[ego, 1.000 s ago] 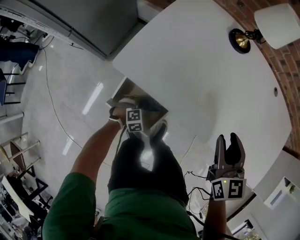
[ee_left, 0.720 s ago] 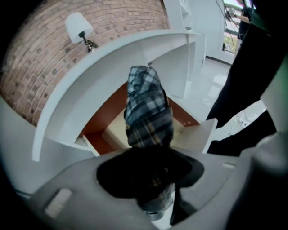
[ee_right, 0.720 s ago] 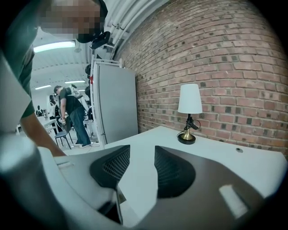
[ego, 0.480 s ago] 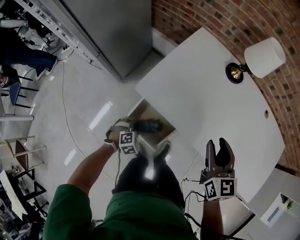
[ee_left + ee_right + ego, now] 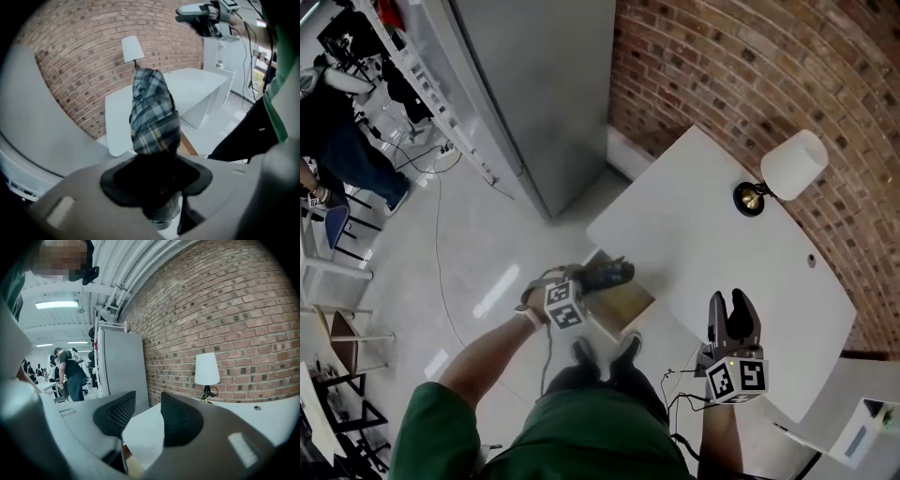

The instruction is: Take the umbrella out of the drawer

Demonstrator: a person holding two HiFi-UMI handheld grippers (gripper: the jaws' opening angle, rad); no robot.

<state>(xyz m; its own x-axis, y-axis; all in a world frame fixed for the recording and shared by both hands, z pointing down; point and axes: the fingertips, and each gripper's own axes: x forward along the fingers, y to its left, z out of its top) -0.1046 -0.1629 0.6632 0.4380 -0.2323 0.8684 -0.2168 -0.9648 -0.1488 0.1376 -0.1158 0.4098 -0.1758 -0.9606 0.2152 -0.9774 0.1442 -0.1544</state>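
Note:
A folded plaid umbrella [image 5: 152, 112] sticks out forward from my left gripper [image 5: 157, 187], whose jaws are shut on its lower end. In the head view the left gripper [image 5: 581, 286] holds the dark umbrella [image 5: 607, 275] above the open wooden drawer [image 5: 623, 302] at the near edge of the white table [image 5: 712, 244]. My right gripper [image 5: 731, 314] hovers over the table's front right part, open with nothing between its fingers. In the right gripper view its gripper [image 5: 143, 420] points level toward the brick wall.
A table lamp [image 5: 789, 167] with a white shade stands at the back of the table against the brick wall [image 5: 750, 66]. A tall grey cabinet [image 5: 534, 84] stands left of the table. Cables [image 5: 441, 234] run over the floor. People [image 5: 337, 122] stand far left.
Both grippers have risen. The left one has lifted the umbrella up out of the drawer, and the view has swung toward the wall.

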